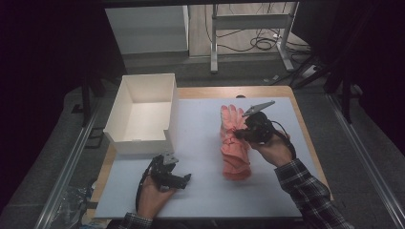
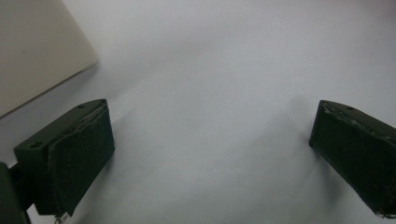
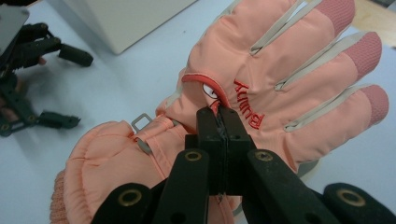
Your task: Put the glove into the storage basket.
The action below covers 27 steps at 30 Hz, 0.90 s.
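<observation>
Black jaws of right gripper [image 3: 219,126] sit nearest the lens, pinched fully together on a fold of the pink glove [image 3: 261,93] fabric near the red lettering on the back of the hand.

White mat [image 1: 200,191] covers most of the table. White box [image 1: 143,112] stands open at far left of the mat. Glove lies right of centre on the mat, fingers pointing away from the person, cuff toward them, well apart from the box. Left gripper [image 1: 184,177] rests low near the front edge, jaws spread wide, nothing between them, just bare mat.

Step in hand looks like carrying the glove toward the box. Grip is only a thin pinch of outer fabric, so it may slip: lift slowly, keep the cuff from dragging, clear the box wall before releasing. Left gripper could support the cuff end.
</observation>
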Each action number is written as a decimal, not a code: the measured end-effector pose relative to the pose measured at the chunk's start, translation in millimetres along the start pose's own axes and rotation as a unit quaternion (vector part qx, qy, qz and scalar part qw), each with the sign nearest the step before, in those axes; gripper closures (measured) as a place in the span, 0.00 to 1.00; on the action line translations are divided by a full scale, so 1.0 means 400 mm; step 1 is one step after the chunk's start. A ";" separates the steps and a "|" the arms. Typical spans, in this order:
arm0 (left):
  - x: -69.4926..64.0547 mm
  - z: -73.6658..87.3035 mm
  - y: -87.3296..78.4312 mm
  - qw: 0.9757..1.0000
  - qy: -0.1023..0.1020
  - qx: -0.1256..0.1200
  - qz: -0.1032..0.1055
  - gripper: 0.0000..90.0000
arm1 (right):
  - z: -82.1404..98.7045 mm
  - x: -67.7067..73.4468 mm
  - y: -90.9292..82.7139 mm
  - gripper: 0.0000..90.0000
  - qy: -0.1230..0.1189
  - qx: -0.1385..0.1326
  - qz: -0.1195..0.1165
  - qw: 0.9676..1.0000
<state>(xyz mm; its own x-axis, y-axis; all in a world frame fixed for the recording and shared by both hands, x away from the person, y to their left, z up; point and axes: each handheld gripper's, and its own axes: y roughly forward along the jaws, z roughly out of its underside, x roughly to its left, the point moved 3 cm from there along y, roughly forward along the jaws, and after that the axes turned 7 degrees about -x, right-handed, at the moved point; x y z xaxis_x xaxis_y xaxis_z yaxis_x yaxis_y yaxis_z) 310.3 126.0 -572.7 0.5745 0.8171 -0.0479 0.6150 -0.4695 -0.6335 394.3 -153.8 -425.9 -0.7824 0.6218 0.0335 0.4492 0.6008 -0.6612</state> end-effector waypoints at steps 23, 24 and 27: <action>0.000 0.000 0.000 1.000 0.000 0.000 0.000 0.00 | 0.098 -0.003 0.053 0.95 0.014 0.020 0.013 1.000; 0.000 0.000 0.000 1.000 0.000 0.000 0.000 0.00 | 0.100 -0.003 0.055 0.94 0.012 0.019 0.015 1.000; 0.000 0.000 0.000 1.000 0.000 0.000 0.000 0.00 | 0.106 0.000 0.059 0.91 0.010 0.020 0.015 1.000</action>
<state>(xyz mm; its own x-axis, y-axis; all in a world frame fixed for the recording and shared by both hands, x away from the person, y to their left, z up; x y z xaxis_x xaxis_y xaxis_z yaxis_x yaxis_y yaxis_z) 310.2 126.0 -572.8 0.5746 0.8170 -0.0478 0.6153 -0.4698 -0.6330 386.7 -160.7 -473.3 -0.7598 0.6496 0.0283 0.4547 0.5620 -0.6910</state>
